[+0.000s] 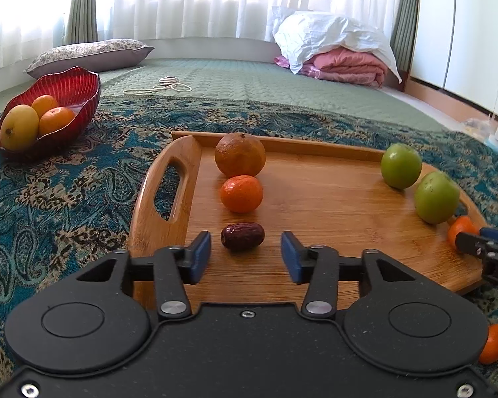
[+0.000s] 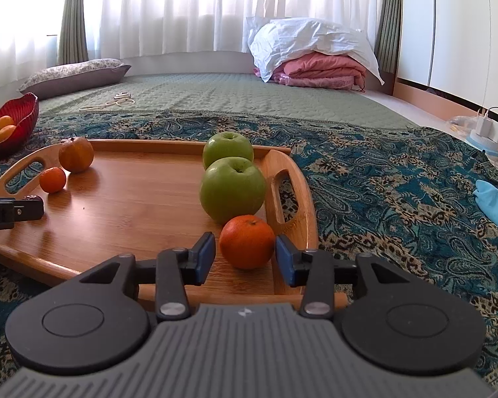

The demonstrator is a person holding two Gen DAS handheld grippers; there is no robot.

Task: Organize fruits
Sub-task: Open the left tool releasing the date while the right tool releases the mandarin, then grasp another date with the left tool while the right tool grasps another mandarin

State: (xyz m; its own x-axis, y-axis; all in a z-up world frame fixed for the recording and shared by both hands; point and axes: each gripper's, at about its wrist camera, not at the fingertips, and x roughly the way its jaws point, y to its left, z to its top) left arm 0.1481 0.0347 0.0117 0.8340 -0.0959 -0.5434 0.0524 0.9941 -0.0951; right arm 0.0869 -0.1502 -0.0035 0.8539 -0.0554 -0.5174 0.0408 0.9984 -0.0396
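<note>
Two grippers face fruit on the wooden tray (image 1: 315, 199). Right gripper (image 2: 245, 253) is open around the tangerine (image 2: 247, 241), not gripping. Left gripper (image 1: 245, 252), wide open, has the date (image 1: 242, 235) lying crosswise just ahead.

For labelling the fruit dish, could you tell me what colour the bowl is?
The bowl is glossy red with fine ribbed stripes, clearest in the left wrist view.
</note>
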